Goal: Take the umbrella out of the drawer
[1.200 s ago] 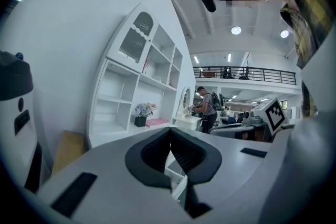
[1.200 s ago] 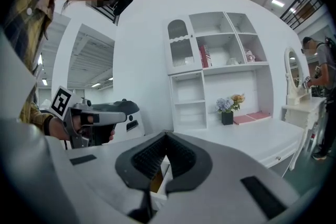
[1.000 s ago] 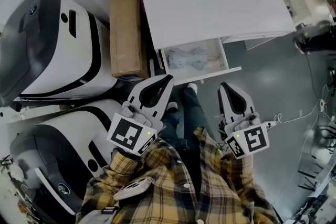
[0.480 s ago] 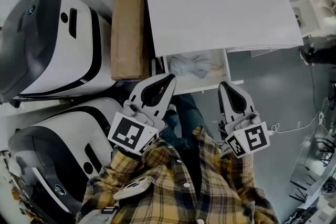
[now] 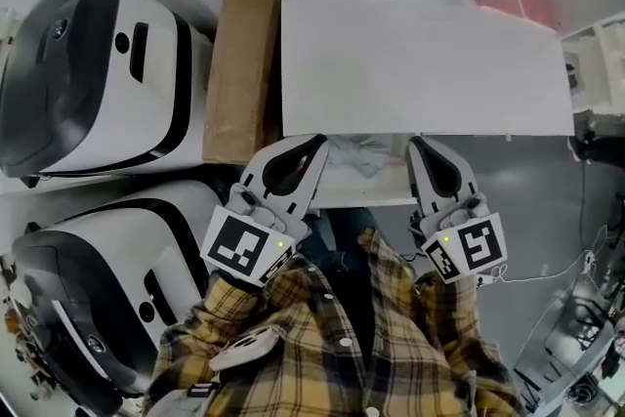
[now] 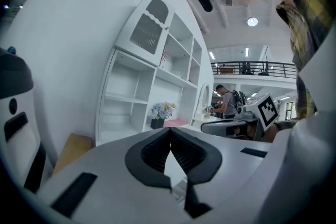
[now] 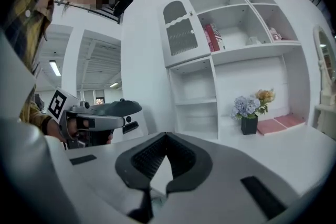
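The pale blue-grey umbrella point(image 5: 357, 154) lies in the open drawer point(image 5: 352, 199) at the frame's centre, half tucked under the desk's point(image 5: 420, 63) front edge, with its long axis running left to right. It sits between your two grippers. Your left gripper point(image 5: 312, 145) is just beside its left end and looks slightly the nearer; your right gripper point(image 5: 421, 148) stands off its right end. Both have their jaws closed and hold nothing. A second ago the drawer showed whole, above both tips; now they flank the umbrella.
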